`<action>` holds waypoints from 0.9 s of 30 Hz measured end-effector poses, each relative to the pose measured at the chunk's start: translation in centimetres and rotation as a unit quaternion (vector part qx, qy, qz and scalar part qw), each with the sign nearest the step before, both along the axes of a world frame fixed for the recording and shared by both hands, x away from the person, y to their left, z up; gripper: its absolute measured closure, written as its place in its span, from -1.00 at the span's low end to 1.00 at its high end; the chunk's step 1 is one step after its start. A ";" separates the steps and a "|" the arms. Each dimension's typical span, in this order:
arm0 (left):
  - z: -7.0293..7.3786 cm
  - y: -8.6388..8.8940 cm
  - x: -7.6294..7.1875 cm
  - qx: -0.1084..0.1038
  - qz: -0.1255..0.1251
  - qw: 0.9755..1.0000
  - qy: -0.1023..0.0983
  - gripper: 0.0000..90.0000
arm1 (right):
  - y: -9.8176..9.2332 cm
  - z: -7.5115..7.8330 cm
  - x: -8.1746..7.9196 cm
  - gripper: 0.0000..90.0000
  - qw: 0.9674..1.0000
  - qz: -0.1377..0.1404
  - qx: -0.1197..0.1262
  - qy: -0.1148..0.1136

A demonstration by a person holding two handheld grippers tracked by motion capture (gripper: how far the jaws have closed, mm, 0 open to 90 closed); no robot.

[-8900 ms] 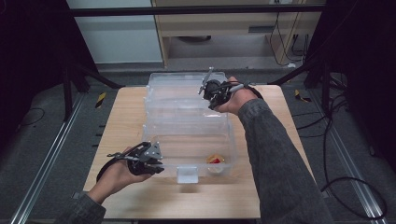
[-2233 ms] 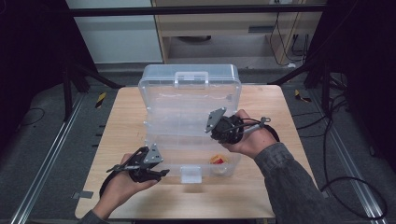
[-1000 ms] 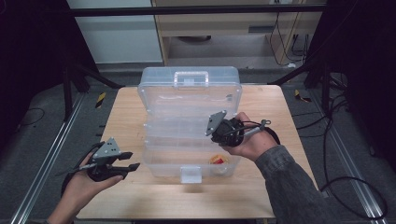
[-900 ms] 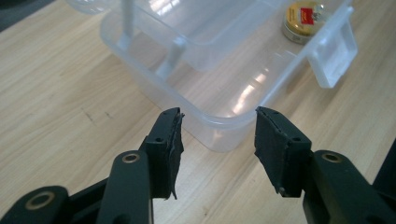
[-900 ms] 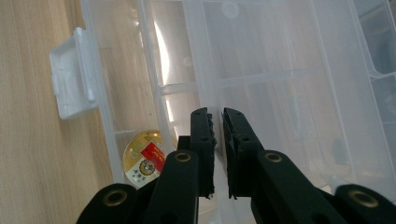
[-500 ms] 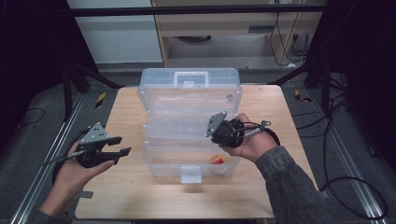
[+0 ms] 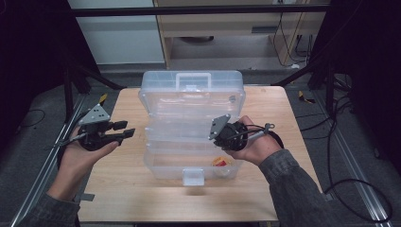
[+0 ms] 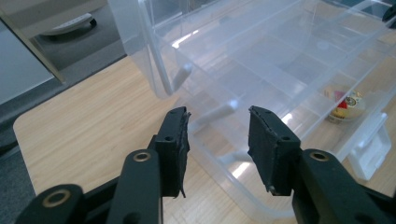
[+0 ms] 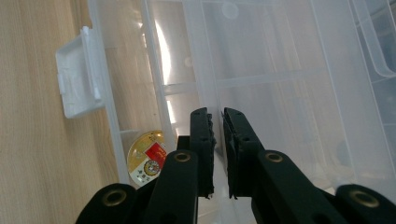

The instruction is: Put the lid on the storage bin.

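The right gripper [image 7: 218, 134] has its two black jaws pressed almost together, and they pinch the thin clear lid [image 9: 280, 70] of the plastic box [image 7: 191, 142]. In the right gripper view the lid's edge runs down into the tiny slit between the jaws, so the lid is held half way up, tilted over the box. The hand [image 7: 250, 144] that carries this gripper rests over the right side of the box. The left gripper [image 7: 124, 132] has its jaws spread apart with nothing between them (they have just been closing a little). It is off to the left of the box, over the left edge of the table [image 7: 118, 189], and it points at the box without touching it. The box sits in the middle of the wooden table, with its white latch [image 7: 194, 176] on the near side and its handle [image 7: 193, 79] on the far side. Inside, in a front compartment near the right corner, lies a small round tin [image 9: 147, 158] with a red and gold top. It is just beside the latch.
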State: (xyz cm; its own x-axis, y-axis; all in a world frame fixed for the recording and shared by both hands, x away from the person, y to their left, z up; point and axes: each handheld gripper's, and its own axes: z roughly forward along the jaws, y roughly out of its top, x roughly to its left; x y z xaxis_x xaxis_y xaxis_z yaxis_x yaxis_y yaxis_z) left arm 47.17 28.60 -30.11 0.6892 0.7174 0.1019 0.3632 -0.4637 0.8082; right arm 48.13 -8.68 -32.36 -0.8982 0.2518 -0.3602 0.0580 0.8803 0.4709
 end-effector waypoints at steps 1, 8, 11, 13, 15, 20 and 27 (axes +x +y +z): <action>0.2 -0.2 0.1 0.000 -0.001 1.000 -0.001 0.35 | 0.0 0.0 0.0 0.84 1.000 0.000 0.000 0.000; 0.8 -0.9 1.2 -0.018 -0.003 1.000 0.013 0.77 | 0.0 0.0 0.0 0.84 1.000 0.000 0.000 0.000; 1.0 -1.2 1.4 -0.026 0.001 1.000 0.014 0.94 | -0.1 0.0 0.0 0.83 1.000 0.000 0.000 0.000; 1.1 -1.4 1.6 -0.032 0.000 0.999 0.016 0.98 | -0.1 0.0 0.0 0.84 1.000 0.000 0.001 0.000; 1.0 -1.5 1.9 -0.036 0.003 0.999 0.018 0.99 | -0.1 0.0 0.0 0.83 1.000 0.001 0.001 0.001; 0.9 -1.7 2.8 -0.064 0.006 0.998 0.023 0.97 | -0.1 -0.1 -0.1 0.83 1.000 0.000 0.003 0.002; 0.8 -2.0 3.5 -0.077 0.011 0.997 0.029 0.96 | -0.1 -0.2 -0.1 0.83 1.000 0.002 0.002 0.002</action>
State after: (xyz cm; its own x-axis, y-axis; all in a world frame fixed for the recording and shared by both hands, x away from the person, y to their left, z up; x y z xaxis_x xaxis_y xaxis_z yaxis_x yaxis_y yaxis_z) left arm 50.71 26.59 -29.35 0.6753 0.7358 -0.0512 0.4204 -0.3269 0.8464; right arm 48.00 -8.82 -32.51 -0.9008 0.2503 -0.3549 0.0570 0.8782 0.4749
